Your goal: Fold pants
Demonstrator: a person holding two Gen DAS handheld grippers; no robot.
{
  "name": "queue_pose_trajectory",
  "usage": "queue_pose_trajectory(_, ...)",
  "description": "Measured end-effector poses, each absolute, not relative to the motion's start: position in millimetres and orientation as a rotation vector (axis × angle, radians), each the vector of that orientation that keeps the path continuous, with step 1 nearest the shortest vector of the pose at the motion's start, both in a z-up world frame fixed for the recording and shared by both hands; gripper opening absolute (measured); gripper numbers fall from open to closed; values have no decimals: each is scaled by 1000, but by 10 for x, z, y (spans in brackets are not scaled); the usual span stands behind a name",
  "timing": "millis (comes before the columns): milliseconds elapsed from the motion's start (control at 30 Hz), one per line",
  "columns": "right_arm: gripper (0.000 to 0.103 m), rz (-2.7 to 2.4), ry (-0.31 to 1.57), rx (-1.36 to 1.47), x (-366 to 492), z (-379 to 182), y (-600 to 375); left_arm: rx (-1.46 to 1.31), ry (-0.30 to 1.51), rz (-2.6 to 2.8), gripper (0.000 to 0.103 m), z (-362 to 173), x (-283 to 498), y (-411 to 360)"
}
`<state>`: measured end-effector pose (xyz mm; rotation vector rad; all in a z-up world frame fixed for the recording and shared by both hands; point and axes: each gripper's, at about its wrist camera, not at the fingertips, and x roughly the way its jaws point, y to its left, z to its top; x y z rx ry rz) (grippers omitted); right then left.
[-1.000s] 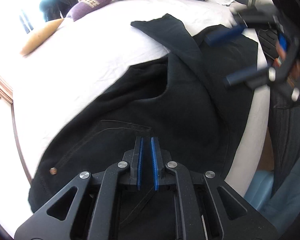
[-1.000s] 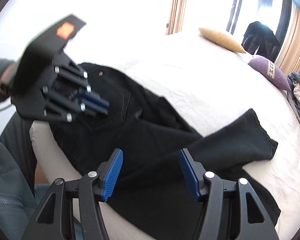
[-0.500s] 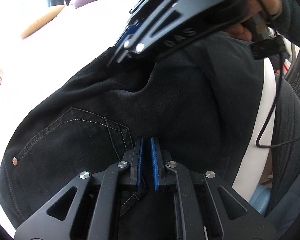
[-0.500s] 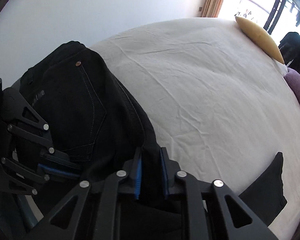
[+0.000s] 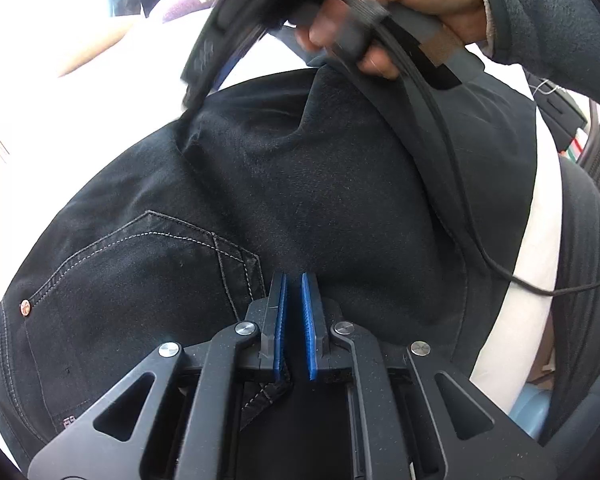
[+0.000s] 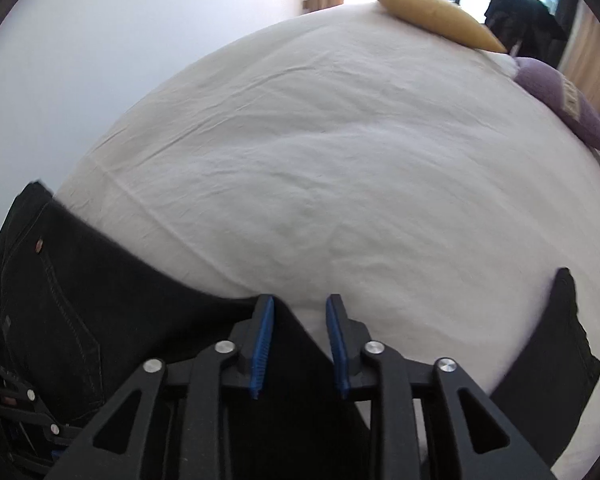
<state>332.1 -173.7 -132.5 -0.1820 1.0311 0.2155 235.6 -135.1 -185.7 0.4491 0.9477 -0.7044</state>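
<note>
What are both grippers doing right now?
Left gripper: shut on the pants.
Right gripper: jaws partly open, pants fabric between them.

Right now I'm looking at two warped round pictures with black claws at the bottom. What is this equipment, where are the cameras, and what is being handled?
There is no robot here. A person holds one hand-operated two-finger gripper in each hand, and each gripper carries a fisheye camera looking forward along its blue-padded fingers; that lens causes the round warping.

The left wrist view shows the left gripper shut on the black denim pants, near a stitched pocket. Above it you see the person's bare right hand around the other gripper's handle, with a black cable trailing down.

The right wrist view shows the right gripper with its fingers apart, dark fabric lying between them but not pinched. Beyond lies a white bedsheet, with a mustard-yellow cushion and a purple cushion at the far side.
</note>
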Motion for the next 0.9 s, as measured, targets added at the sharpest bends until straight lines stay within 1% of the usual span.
queue_pose_trajectory(133, 33, 119, 965, -142, 3094, -941, -2107, 479, 959, -675, 8, -1778, 2111, -1415)
queue_pose_trajectory(167, 40, 120, 946, -152, 2983, -849, -2145, 479, 968, -675, 8, -1730, 2102, -1471)
queue_pose_trajectory(200, 53, 110, 924, -153, 2865, -772, -2192, 473, 953, -689, 8, -1624, 2123, -1493)
queue_pose_trajectory(267, 64, 80, 883, -107, 2654, -668, -2349, 466, 915, -699, 8, -1443, 2186, -1542)
queue_pose_trajectory(400, 64, -21, 937, 107, 2495, -732, -2873, 428, 941, -647, 8, -1439, 2512, -1599)
queue_pose_trajectory(533, 64, -98, 957, 137, 2556, -769, -3160, 299, 1007, -573, 8, -1474, 2898, -1489)
queue_pose_trajectory(633, 64, -102, 964, 146, 2816, -761, -3231, 245, 1016, -574, 8, -1494, 3022, -1494)
queue_pose_trajectory(700, 67, -114, 983, 157, 3052, -805, -3248, 236, 1040, -580, 8, -1591, 3062, -1554)
queue_pose_trajectory(833, 69, -175, 1056, 199, 3528, -1012, -3302, 202, 1035, -584, 8, -1724, 3052, -1585)
queue_pose_trajectory(900, 69, -237, 1086, 160, 3741, -1142, -3301, 148, 1044, -596, 8, -1768, 3083, -1425)
